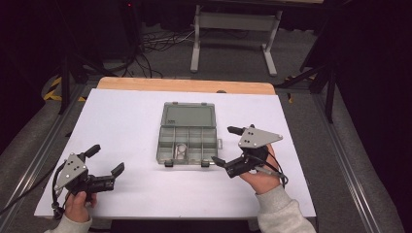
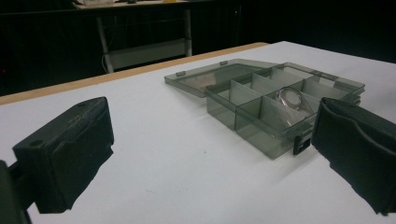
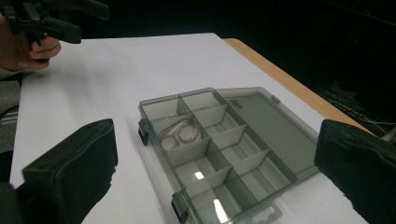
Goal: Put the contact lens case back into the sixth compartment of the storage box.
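A smoky translucent plastic organizer box (image 1: 187, 139) lies open mid-tabletop (image 1: 126, 121), its flat lid (image 1: 188, 115) folded back, thin dividers forming rectangular compartments. One compartment holds what looks like a small clear ring-shaped piece (image 3: 180, 134). The left tool (image 1: 104, 158) hovers well to the box's left, its blocky black jaws spread wide and empty. The right tool (image 1: 227, 145), just beside the box's right edge, also gapes wide, holding nothing.
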Action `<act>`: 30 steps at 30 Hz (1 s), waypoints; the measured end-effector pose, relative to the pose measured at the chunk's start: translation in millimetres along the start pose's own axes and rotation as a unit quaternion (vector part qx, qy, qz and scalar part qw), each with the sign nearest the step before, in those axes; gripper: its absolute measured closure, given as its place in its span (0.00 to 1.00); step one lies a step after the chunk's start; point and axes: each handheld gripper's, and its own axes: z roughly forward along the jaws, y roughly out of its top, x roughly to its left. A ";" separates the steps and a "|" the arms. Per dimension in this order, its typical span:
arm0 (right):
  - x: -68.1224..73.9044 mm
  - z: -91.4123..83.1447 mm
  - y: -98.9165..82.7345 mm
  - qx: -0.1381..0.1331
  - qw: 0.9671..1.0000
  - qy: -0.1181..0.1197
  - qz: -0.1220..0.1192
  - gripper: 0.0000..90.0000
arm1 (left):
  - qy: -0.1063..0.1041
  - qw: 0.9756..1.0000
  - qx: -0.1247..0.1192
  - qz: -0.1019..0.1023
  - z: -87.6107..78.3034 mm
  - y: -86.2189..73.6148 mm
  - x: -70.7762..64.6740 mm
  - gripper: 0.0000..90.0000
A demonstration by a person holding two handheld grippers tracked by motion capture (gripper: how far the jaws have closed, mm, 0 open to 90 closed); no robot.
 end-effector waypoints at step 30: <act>-4.2 -24.3 -107.7 -0.032 0.995 -0.051 0.086 0.00 | -0.001 1.000 -0.009 0.001 3.2 -7.5 1.2 0.00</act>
